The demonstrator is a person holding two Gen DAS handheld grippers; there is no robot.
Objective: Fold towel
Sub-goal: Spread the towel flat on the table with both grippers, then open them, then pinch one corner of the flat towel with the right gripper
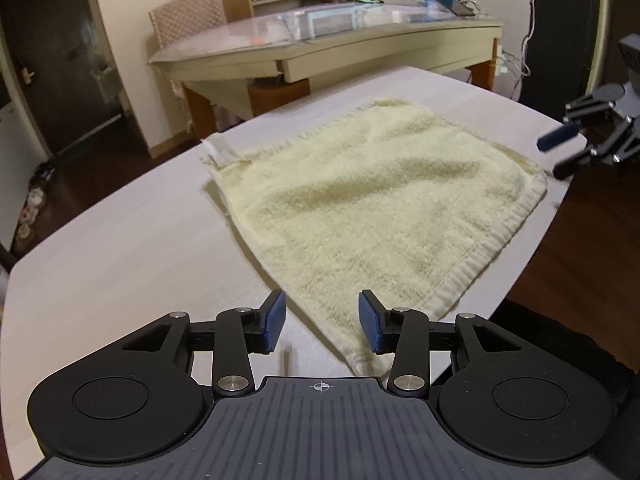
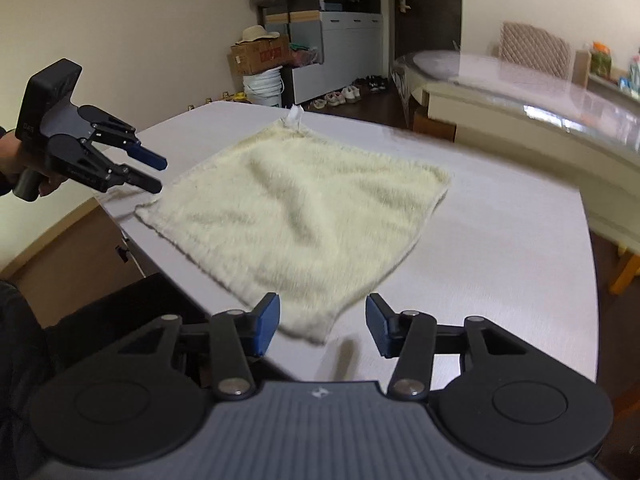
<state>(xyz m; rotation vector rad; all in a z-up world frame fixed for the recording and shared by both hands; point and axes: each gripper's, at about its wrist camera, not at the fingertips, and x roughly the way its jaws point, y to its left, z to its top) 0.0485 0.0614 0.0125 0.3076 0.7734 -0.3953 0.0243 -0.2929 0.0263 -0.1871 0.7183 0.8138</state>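
A pale yellow towel [image 1: 372, 196] lies spread flat on the grey table [image 1: 120, 248], with a white tag at its far corner. My left gripper [image 1: 322, 322] is open, its blue pads straddling the towel's near corner just above the table. In the right wrist view the towel [image 2: 304, 216] lies flat and my right gripper [image 2: 322, 322] is open with the towel's near corner between its pads. The left gripper also shows in the right wrist view [image 2: 158, 176], open beside the towel's left corner. The right gripper shows in the left wrist view [image 1: 560, 156], open near the towel's right corner.
A glass-topped desk [image 1: 328, 36] with clutter and a padded chair [image 1: 188, 20] stand beyond the table. The table's right edge [image 1: 532, 248] drops to dark floor. Boxes, a bucket [image 2: 264, 88] and shoes sit by the far wall.
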